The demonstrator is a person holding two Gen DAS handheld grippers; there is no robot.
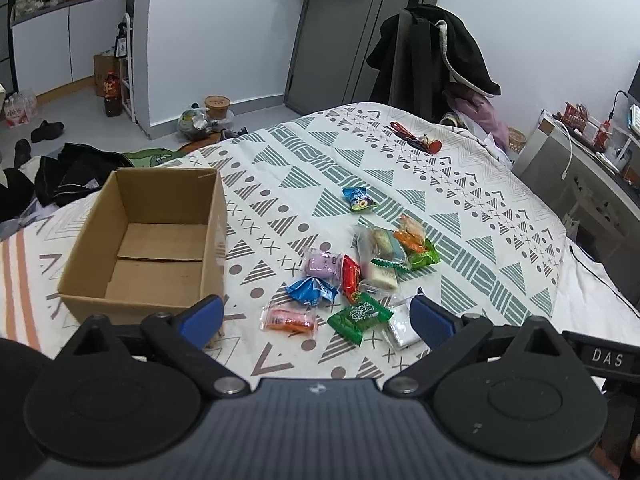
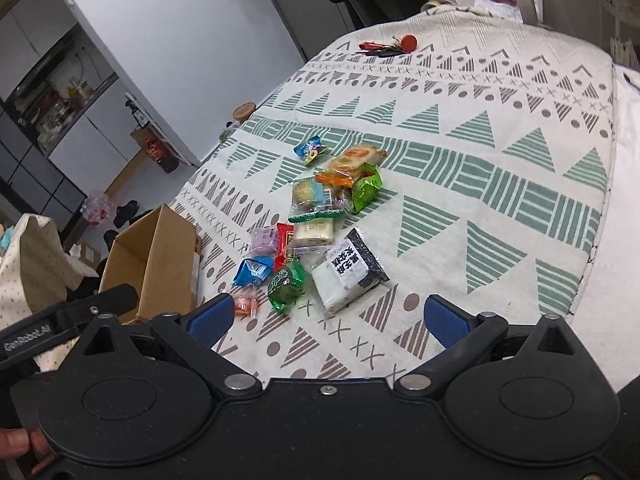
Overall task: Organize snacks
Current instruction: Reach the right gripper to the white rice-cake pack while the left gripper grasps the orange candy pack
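Note:
Several wrapped snacks lie in a loose heap on the patterned bedspread: a green packet, a blue packet, an orange one, a purple one and a blue packet set apart farther back. An empty cardboard box stands open to their left. My left gripper hovers open just before the nearest snacks, nothing between its blue pads. In the right wrist view my right gripper is open too, in front of a black-and-white packet and the green packet, touching neither.
Keys with a red fob lie at the far side of the bed. A chair draped with dark clothes stands behind it, a desk with cables to the right. Dark clothing lies beyond the box. The left gripper's body shows beside the box.

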